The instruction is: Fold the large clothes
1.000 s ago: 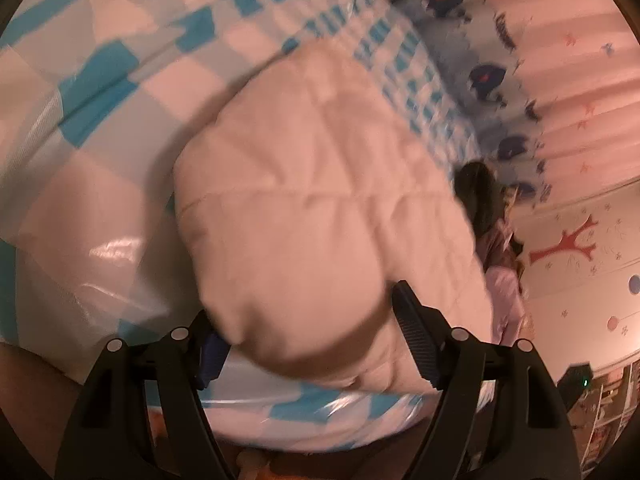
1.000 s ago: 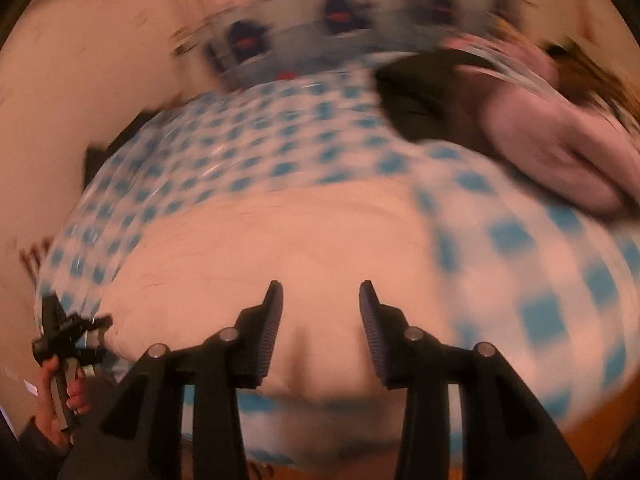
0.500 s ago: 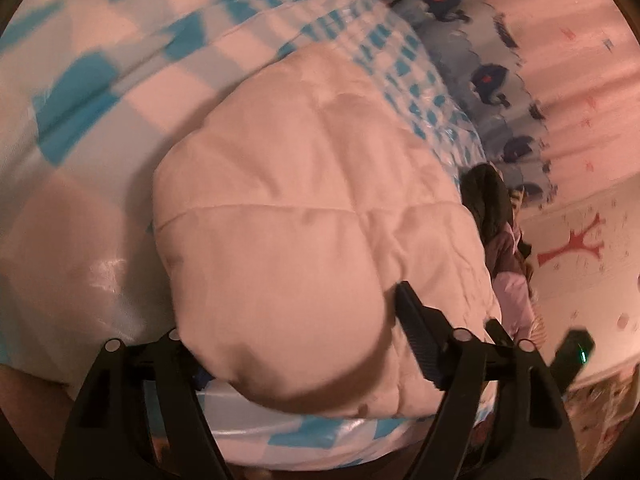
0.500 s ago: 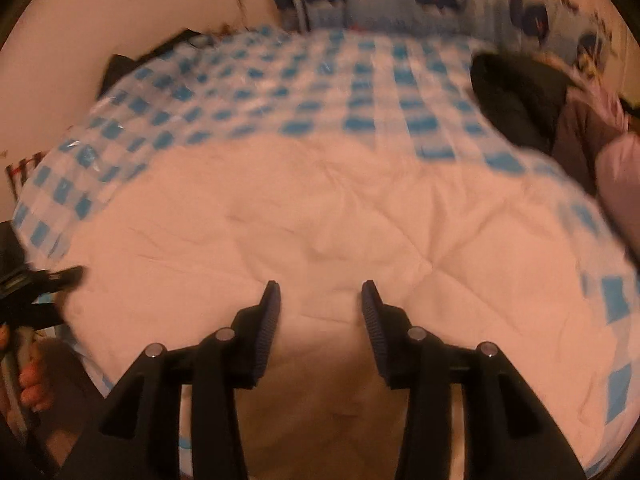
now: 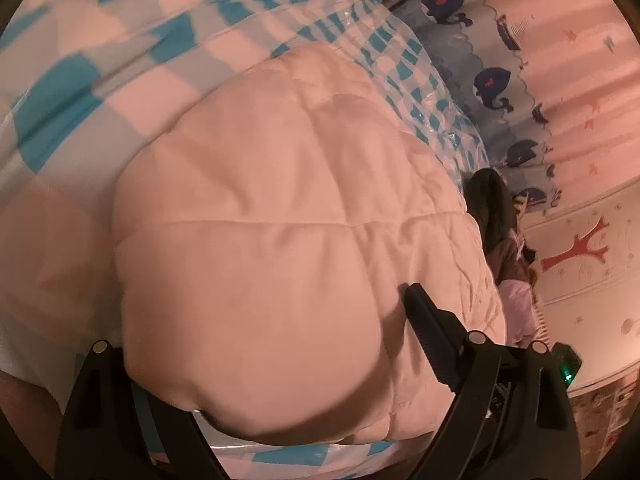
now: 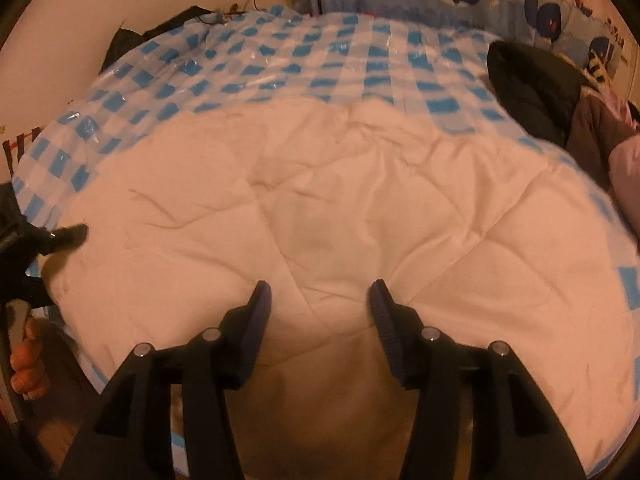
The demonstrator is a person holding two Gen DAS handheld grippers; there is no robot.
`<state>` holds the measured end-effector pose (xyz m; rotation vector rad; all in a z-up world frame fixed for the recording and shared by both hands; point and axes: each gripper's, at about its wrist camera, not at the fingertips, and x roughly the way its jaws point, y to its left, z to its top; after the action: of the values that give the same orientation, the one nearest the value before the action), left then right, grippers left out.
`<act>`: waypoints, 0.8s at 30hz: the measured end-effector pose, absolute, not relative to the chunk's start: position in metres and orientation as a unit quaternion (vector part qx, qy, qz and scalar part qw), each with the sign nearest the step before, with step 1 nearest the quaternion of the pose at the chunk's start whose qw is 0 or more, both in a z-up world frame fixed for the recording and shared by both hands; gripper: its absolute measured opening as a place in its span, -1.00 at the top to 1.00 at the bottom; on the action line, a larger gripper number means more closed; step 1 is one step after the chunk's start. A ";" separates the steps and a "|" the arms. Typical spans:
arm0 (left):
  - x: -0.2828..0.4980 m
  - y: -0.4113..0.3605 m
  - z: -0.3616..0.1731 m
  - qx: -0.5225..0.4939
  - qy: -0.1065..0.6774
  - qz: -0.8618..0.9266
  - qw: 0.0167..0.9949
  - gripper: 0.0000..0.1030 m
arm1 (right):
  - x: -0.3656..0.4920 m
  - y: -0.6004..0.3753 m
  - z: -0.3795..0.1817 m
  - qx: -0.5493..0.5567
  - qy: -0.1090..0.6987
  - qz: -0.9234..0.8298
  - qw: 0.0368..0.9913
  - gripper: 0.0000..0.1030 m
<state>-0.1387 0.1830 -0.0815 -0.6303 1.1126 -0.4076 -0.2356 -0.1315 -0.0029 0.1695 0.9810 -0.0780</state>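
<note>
Left hand-held gripper, left wrist view: left hand-held gripper (image 5: 256,360) has its black jaws spread wide and opening; the near corner of the cream-white quilted padded garment (image 5: 288,248) bulges between them, hiding the left finger's tip, while the right finger (image 5: 430,340) stands clear of the fabric, so nothing is pinched.
Garment, left wrist view: it lies folded into a thick puffy block, stitched seams crossing its top, and fills the middle of the view directly ahead of the jaws.
Surface, left wrist view: blue-and-white checked glossy plastic sheet (image 5: 120,80) shows under the garment on the left, far side and near edge.
Background, left wrist view: pale blue curtain printed with dark whales (image 5: 488,80) hangs beyond; a pile of dark and pink clothes (image 5: 500,240) sits just past the garment's right edge.
Right hand-held gripper, right wrist view: right hand-held gripper (image 6: 318,316) is partly parted and opening, its fingers hovering over the garment's (image 6: 320,200) near middle with only flat fabric beneath the gap; nothing is gripped.
Garment, right wrist view: it spreads across the checked sheet (image 6: 320,52), reaching from left to right edge.
Other gripper, right wrist view: the left hand-held gripper (image 6: 44,240) sits at the garment's left corner, a person's fingers (image 6: 28,360) below it.
Clothes pile, right wrist view: it (image 6: 552,92) lies at far right.
</note>
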 end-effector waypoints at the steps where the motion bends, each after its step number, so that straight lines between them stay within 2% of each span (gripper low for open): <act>1: -0.139 0.182 -0.080 -0.289 0.514 -0.188 0.786 -0.61 | -0.237 -0.130 0.002 0.085 0.463 -0.038 0.881 0.01; 3: -0.138 0.183 -0.079 -0.287 0.511 -0.186 0.788 -0.55 | -0.240 -0.129 0.003 0.088 0.460 -0.036 0.883 0.01; 5: -0.139 0.183 -0.077 -0.287 0.505 -0.191 0.791 -0.27 | -0.237 -0.131 -0.013 0.088 0.475 -0.032 0.875 -0.01; 8: -0.146 0.179 -0.055 -0.254 0.482 -0.205 0.813 0.05 | -0.235 -0.133 -0.012 0.092 0.478 -0.032 0.873 0.00; 11: -0.151 0.174 -0.030 -0.228 0.458 -0.217 0.831 0.15 | -0.246 -0.126 0.002 0.090 0.450 -0.031 0.888 0.00; 14: -0.159 0.159 -0.005 -0.193 0.435 -0.231 0.848 0.19 | -0.243 -0.124 -0.020 0.079 0.477 -0.027 0.875 -0.01; 24: -0.193 0.057 0.091 -0.066 0.348 -0.330 0.875 0.28 | -0.247 -0.142 -0.023 0.117 0.469 -0.004 0.875 -0.01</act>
<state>-0.1930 0.0565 0.0915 -0.1387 0.7267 -0.6880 -0.2469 -0.1423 -0.0229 0.2433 0.9797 -0.0083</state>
